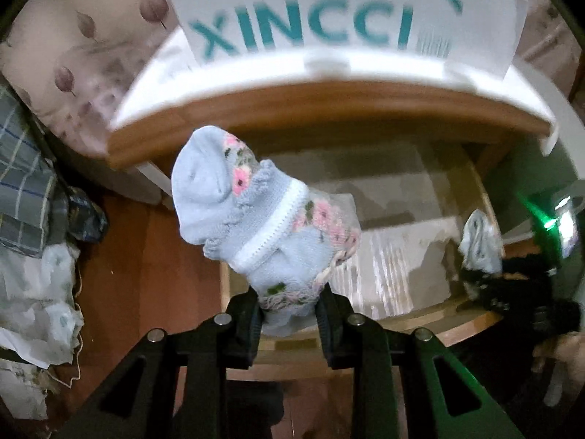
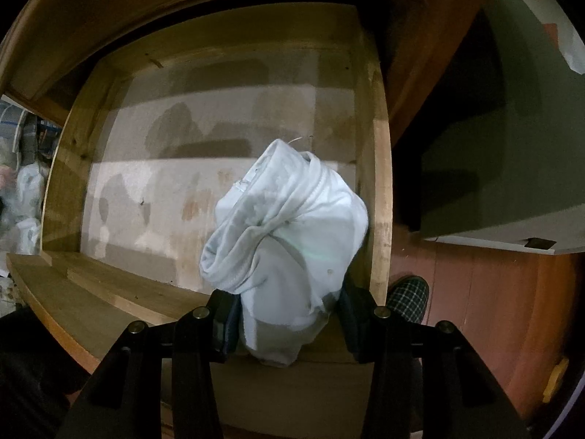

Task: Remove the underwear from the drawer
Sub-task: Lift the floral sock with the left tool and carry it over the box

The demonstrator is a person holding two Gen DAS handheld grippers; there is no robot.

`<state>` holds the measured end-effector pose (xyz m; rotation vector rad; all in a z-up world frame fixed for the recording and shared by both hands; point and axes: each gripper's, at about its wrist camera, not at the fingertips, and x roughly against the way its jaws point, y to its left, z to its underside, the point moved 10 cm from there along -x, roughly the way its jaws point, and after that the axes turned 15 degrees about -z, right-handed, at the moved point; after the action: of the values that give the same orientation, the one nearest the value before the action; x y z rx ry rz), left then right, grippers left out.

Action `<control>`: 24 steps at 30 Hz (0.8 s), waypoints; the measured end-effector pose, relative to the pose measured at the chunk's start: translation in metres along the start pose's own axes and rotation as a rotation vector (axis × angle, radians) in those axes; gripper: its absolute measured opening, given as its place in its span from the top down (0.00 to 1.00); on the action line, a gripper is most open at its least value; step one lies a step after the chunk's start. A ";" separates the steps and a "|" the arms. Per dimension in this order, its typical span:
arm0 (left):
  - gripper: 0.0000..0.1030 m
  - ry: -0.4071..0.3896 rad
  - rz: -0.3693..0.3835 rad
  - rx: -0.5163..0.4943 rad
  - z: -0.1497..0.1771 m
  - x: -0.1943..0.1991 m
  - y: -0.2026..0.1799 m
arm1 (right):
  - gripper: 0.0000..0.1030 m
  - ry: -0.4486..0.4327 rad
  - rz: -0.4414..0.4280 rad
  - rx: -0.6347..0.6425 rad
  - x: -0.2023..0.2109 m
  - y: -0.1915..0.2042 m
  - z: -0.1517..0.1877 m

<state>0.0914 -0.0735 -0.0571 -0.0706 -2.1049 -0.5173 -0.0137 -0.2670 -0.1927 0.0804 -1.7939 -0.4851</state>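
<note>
My left gripper (image 1: 289,314) is shut on a pale blue piece of underwear (image 1: 256,216) with pink flowers and a white band, which hangs in the air over the left front corner of the open wooden drawer (image 1: 482,190). In the right wrist view my right gripper (image 2: 289,314) is shut on a plain light blue-white bundle of underwear (image 2: 292,219), held above the drawer's (image 2: 58,168) right side. The drawer floor (image 2: 175,183) under it shows bare, stained lining. The right gripper and its bundle (image 1: 479,245) also show at the right of the left wrist view.
A white box printed with teal letters (image 1: 310,11) stands on the cabinet top (image 1: 329,98). Checked cloth and crumpled white bags (image 1: 33,256) lie at the left on the reddish wood floor (image 1: 139,256). A checked slipper (image 2: 409,296) and a green panel (image 2: 512,146) are right of the drawer.
</note>
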 end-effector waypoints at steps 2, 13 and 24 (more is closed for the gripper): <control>0.75 -0.037 -0.009 0.014 -0.008 0.016 0.012 | 0.59 0.000 0.001 0.000 0.000 0.000 0.000; 0.75 -0.216 -0.046 0.106 -0.084 0.101 0.082 | 0.59 0.001 0.001 -0.001 0.000 -0.001 0.000; 0.75 -0.322 -0.044 0.097 -0.177 0.138 0.098 | 0.59 0.001 -0.005 -0.008 0.000 -0.001 0.001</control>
<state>0.1781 -0.0737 0.1724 -0.0553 -2.4481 -0.4521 -0.0150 -0.2671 -0.1936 0.0794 -1.7909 -0.4951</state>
